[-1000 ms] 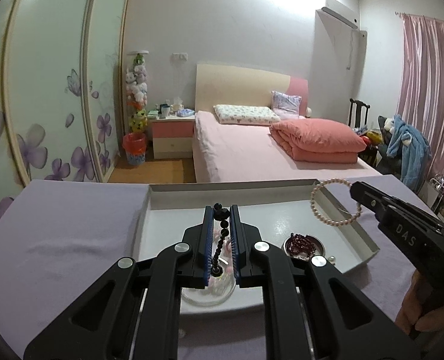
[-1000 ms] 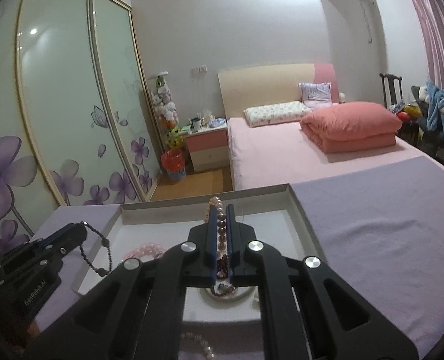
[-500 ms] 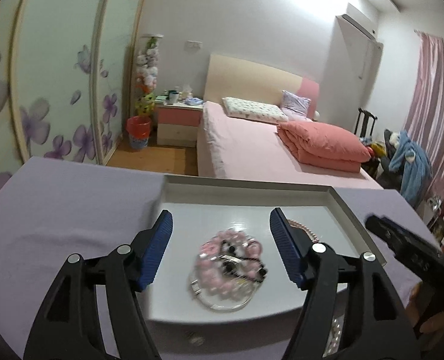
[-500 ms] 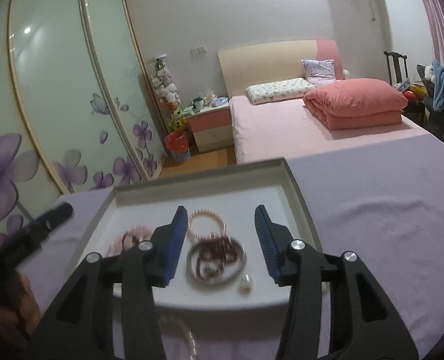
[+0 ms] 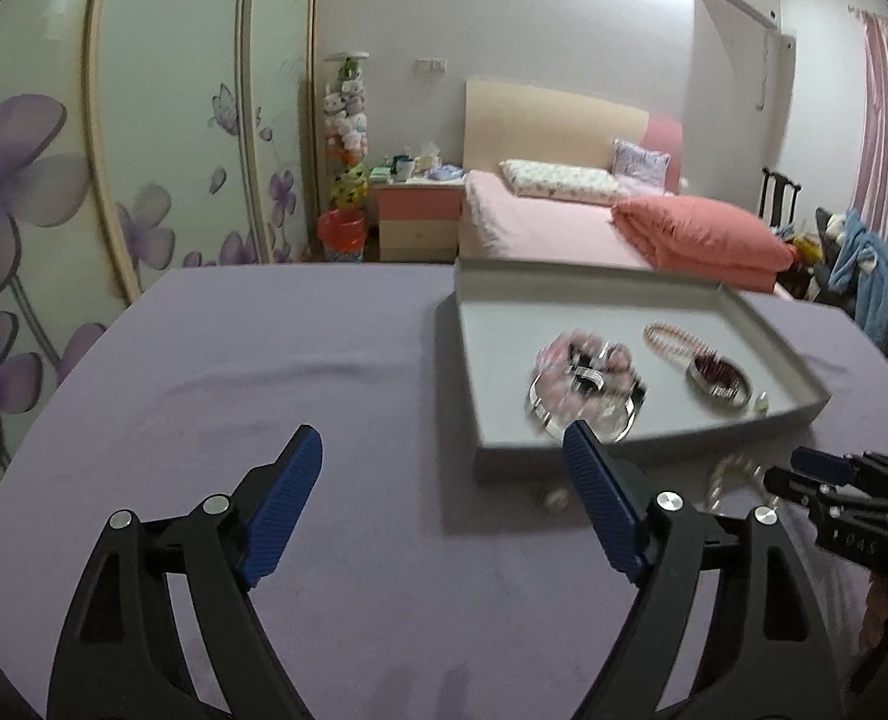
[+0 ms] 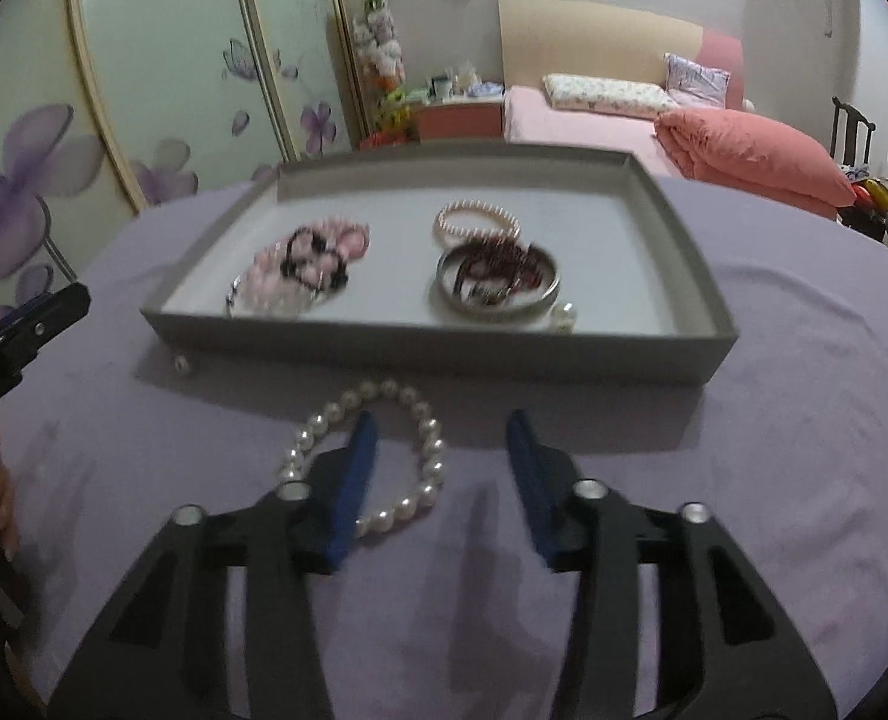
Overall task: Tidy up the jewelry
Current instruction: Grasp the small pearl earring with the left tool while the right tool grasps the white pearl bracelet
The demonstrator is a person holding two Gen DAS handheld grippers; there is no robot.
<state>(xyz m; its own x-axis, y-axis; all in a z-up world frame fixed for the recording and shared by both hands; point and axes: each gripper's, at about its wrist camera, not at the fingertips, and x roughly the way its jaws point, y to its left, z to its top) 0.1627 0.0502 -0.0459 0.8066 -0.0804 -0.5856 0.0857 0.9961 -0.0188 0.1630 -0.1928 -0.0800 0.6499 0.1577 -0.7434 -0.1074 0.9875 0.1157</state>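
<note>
A grey tray (image 6: 420, 348) (image 5: 564, 456) lies on the purple cloth. In it lie a black bead string on pink beads (image 6: 318, 255) (image 5: 588, 369), a small pearl bracelet (image 6: 474, 221) (image 5: 675, 339) and dark red beads in a metal bangle (image 6: 498, 279) (image 5: 720, 381). A white pearl bracelet (image 6: 378, 456) lies on the cloth in front of the tray. My right gripper (image 6: 441, 468) is open and empty just above it. My left gripper (image 5: 444, 492) is open and empty, left of the tray.
A loose bead (image 6: 183, 365) lies by the tray's near left corner, another small piece (image 6: 564, 315) inside near the bangle. The cloth-covered table (image 5: 264, 372) stretches left of the tray. A bed (image 5: 564, 228) and wardrobe doors (image 5: 144, 150) stand behind.
Both grippers let go of their strings into the tray, opened and pulled back. The left one swung left of the tray; the right one dropped over the white pearl bracelet.
</note>
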